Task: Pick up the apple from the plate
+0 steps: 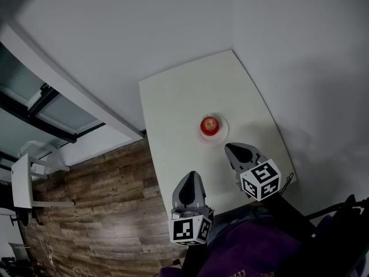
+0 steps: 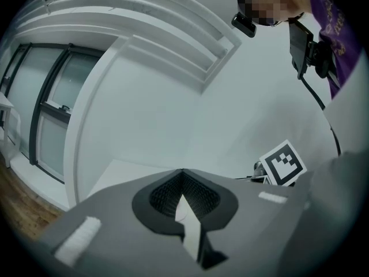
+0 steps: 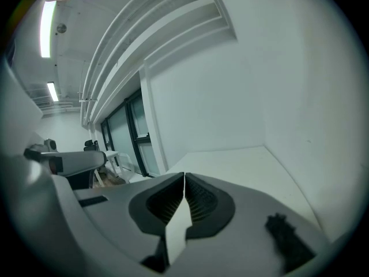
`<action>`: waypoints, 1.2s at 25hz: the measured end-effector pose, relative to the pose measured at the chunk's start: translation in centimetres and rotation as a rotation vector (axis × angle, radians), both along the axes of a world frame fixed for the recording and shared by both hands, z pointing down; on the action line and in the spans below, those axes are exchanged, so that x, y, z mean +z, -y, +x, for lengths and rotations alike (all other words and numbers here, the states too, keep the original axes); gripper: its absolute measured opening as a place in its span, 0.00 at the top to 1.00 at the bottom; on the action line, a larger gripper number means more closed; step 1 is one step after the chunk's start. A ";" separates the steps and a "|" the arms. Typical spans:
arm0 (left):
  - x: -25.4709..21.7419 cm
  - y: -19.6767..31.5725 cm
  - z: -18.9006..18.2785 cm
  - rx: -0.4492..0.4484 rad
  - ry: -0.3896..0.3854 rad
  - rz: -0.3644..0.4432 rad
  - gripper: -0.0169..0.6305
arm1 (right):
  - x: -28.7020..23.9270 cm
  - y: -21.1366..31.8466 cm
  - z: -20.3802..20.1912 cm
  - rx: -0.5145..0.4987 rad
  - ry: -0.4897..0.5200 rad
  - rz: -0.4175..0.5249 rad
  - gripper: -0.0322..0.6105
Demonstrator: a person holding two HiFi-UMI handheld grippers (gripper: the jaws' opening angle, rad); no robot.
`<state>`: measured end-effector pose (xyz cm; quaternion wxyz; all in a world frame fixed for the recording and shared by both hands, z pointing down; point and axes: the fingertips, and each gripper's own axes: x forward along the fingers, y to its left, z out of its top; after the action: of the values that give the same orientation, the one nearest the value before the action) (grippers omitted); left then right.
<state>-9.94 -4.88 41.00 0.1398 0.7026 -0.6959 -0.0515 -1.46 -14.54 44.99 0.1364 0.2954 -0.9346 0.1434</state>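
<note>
In the head view a red apple [image 1: 210, 124] sits on a small clear plate [image 1: 223, 129] near the middle of a white table [image 1: 173, 114]. My right gripper [image 1: 232, 149] hovers just in front of the plate, jaws shut and empty, a short gap from the apple. Further left, my left gripper [image 1: 192, 176] hangs over the table's near edge, also shut with nothing held. The apple is hidden in both gripper views, where the left gripper [image 2: 182, 172] and the right gripper [image 3: 184, 176] show their jaws meeting tip to tip.
The table stands in a corner of white walls [image 1: 300, 51]. Wooden floor [image 1: 98, 212] and glass doors [image 1: 40, 103] lie to the left, with a white side table [image 1: 22, 180] at the far left. A person in a purple sleeve [image 1: 253, 250] stands at the near edge.
</note>
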 end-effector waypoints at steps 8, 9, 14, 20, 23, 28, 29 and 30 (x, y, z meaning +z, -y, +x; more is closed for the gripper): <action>1.0 1.3 -0.1 0.014 0.002 -0.031 0.96 | 1.5 1.6 -1.0 -0.033 -0.028 -0.021 0.93; 1.1 1.4 -0.2 0.020 0.001 -0.034 0.96 | 1.6 1.7 -1.0 -0.031 -0.033 -0.023 0.93; 2.1 2.4 -1.3 0.051 -0.004 -0.042 0.96 | 3.0 3.0 -2.1 -0.011 -0.054 -0.021 0.93; 1.6 3.1 -2.4 0.064 -0.018 -0.040 0.96 | 3.5 4.2 -3.1 -0.009 -0.085 -0.028 0.84; 1.5 3.0 -2.8 0.066 -0.024 -0.048 0.96 | 3.8 4.5 -3.5 -0.015 -0.106 -0.039 0.77; 2.1 3.6 -3.7 0.048 -0.031 -0.058 0.96 | 5.2 5.9 -4.0 0.005 -0.128 -0.043 0.70; 2.3 3.8 -3.8 0.049 -0.029 -0.060 0.96 | 5.4 6.2 -4.1 0.010 -0.128 -0.044 0.69; 2.5 3.9 -3.9 0.052 -0.027 -0.061 0.96 | 5.7 6.5 -4.2 0.013 -0.129 -0.047 0.68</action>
<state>-13.83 -8.77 43.48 0.1719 0.7149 -0.6768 -0.0358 -5.69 -21.00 50.69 0.2025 0.3067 -0.9183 0.1469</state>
